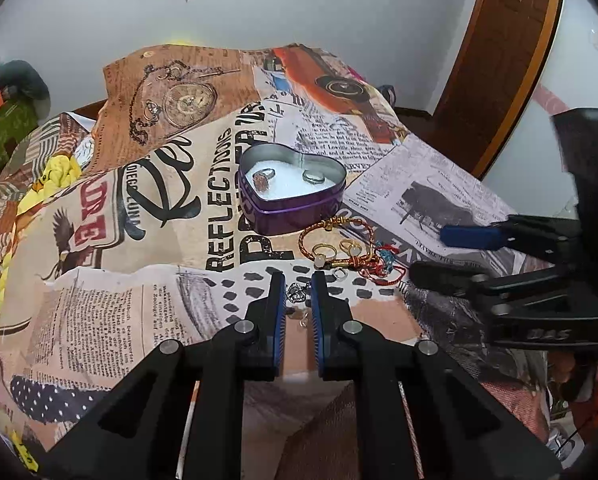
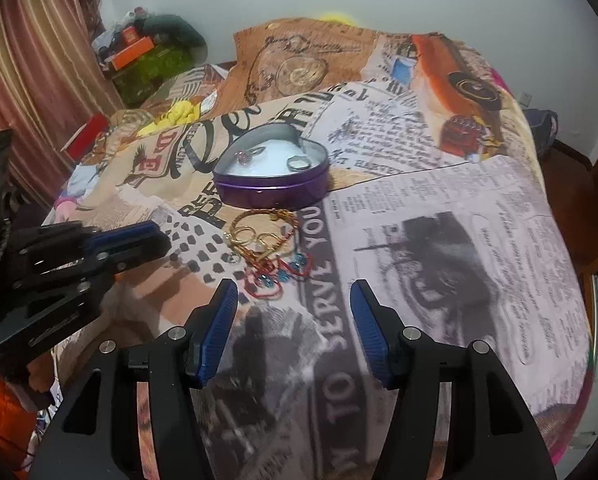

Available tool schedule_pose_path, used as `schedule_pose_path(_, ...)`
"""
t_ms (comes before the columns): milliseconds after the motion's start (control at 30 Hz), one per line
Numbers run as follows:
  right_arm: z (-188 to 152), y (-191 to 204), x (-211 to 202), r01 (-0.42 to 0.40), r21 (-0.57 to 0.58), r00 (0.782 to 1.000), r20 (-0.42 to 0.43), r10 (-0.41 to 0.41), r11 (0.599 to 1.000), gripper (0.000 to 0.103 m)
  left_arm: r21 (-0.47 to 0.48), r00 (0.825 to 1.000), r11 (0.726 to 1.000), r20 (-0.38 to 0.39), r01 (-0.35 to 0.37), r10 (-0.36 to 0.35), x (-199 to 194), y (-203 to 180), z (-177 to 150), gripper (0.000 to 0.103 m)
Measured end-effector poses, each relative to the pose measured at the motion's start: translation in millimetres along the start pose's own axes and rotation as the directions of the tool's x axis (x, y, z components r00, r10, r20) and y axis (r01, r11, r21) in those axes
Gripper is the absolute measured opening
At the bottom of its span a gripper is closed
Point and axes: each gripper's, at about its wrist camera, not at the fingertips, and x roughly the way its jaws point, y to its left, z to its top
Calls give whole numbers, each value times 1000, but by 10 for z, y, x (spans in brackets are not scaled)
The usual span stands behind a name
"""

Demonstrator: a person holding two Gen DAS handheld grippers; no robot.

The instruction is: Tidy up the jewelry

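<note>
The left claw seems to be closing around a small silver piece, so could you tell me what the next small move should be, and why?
Probably close the left claw fully on the silver pendant, then lift. The pendant sits between its narrowed fingers, apparently not yet firmly pinched, and the heart-shaped tin ahead already holds two rings. The right claw hangs open, holding nothing.

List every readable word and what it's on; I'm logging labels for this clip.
"REFLECTIONS": newspaper-collage printed bedspread, left of purple heart-shaped tin.
"SERVE YOU": same bedspread, grey band.
"TO": same band, nearer the camera.
Newsprint columns: too small to read.
Embossed mark on right gripper: too blurred.
</note>
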Motion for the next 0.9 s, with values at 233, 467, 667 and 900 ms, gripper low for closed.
schedule_pose_path(233,9,122,260,-13,-63,997,-72,9,998,55,-3,1000,1000,1,-1,1,14,19,-32,11)
schedule_pose_path(467,41,13,289,-43,-27,997,-71,41,999,33,-14,1000,1000,-5,5,-5,25,30,-70,11)
schedule_pose_path(667,31,61,265,-27,-45,998,-56,24,999,14,-17,1000,1000,7,4,-4,-32,21,-56,11)
schedule_pose_path(900,19,61,144,-13,-31,1000,-20,13,999,13,-18,1000,1000,30,1,-1,-111,13,18,11)
